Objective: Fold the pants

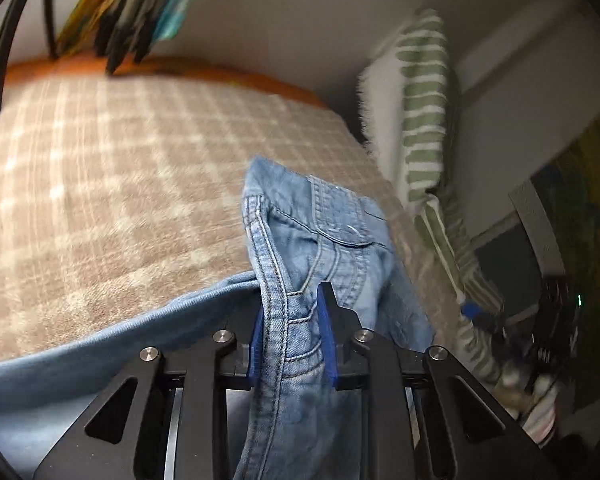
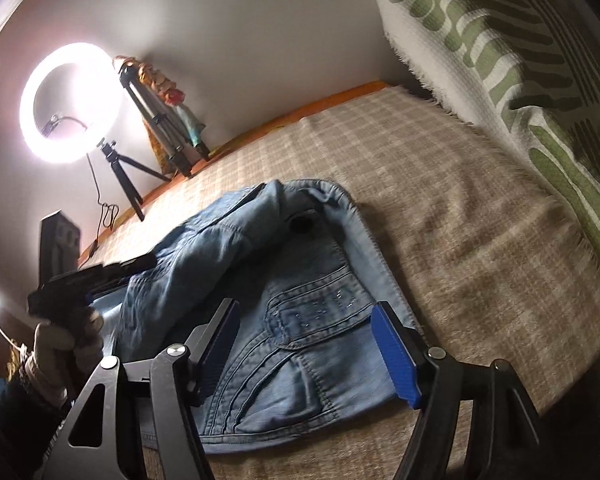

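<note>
Denim pants [image 1: 300, 248] sit pinched in the left tool [image 1: 292, 340]; right tool [image 2: 312, 344] gapes wide above them.

My jeans [image 2: 292, 280] are light blue denim with darker double stitching along the seams, and they lie on the beige checked blanket [image 2: 480, 248]. In the right wrist view the waist end is nearest me, lying fairly flat, with a flapped pocket [image 2: 320, 316] facing up and curved stitch lines below it. The pale inside of the waistband [image 2: 364, 236] shows, folded back along the far edge, with a dark button near it. The part farther off is bunched and raised. In the left wrist view a thick seamed edge [image 1: 276, 300] stands up off the blanket, the rest trailing away flat to the left.
</note>
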Available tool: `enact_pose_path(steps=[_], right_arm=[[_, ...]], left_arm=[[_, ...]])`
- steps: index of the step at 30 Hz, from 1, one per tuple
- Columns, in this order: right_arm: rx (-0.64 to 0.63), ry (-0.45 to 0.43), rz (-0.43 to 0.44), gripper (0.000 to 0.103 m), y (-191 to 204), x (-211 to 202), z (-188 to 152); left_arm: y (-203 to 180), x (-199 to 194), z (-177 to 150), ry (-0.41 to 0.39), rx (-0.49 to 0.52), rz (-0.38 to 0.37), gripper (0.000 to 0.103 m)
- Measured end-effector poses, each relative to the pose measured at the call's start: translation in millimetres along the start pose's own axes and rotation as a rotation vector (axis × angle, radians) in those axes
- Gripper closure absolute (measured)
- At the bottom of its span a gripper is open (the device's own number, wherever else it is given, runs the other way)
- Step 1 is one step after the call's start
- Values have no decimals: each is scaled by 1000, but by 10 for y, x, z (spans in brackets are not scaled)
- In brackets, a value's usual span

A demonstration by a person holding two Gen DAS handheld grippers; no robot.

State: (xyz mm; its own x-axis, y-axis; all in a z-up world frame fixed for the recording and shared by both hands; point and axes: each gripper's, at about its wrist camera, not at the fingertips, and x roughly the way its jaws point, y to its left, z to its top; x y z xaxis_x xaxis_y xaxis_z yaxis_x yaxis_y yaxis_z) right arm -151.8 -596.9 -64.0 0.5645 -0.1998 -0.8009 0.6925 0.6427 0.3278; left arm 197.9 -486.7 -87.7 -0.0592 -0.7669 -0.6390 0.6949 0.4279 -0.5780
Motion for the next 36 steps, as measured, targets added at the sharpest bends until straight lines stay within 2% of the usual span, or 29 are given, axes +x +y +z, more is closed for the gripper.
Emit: enact_pose_path(steps=[3,6,8,10,14,16,17,19,20,22,25,29,30,31,34,36], right_arm=[[-6,-10,-10,32,7,-23,30],[-24,-8,-9,32,69,-13,46],[-35,-11,-3,32,113,-19,54],[-50,-14,-3,32,153,-24,60],[-68,-15,-2,32,194,-13,69],[-61,-17,-3,32,181,-16,78],[-56,-19,-1,32,165,-17,88],[-42,-23,0,32,122,-19,109],[-35,-24,4,32,103,-23,119],[-12,-25,14,32,62,-24,142],[29,-36,44,32,5,-46,173],[83,-56,106,32,-86,-119,173],[103,-58,124,32,-125,-131,166],[117,-58,134,32,-158,-140,161],[168,-45,177,32,-318,-142,110],[207,-25,182,32,-442,-105,62]], left_arm=[[-118,-8,-62,18,99,64,83],[-116,47,-74,66,82,78,82],[-145,55,-56,61,82,101,82],[-193,47,20,41,98,102,74],[-28,200,175,79,32,43,72],[12,235,165,55,-1,6,74],[-2,242,152,46,-1,-19,79],[-120,217,80,26,53,-43,92],[-210,211,30,31,97,-48,95],[-418,202,-85,45,174,-70,95],[-758,207,-319,82,278,-142,95],[-1111,395,-679,235,358,-229,95],[-1187,454,-780,289,381,-230,94],[-1226,465,-833,304,398,-206,94],[-1226,359,-888,293,394,-200,94],[-1150,177,-895,257,394,-164,94]])
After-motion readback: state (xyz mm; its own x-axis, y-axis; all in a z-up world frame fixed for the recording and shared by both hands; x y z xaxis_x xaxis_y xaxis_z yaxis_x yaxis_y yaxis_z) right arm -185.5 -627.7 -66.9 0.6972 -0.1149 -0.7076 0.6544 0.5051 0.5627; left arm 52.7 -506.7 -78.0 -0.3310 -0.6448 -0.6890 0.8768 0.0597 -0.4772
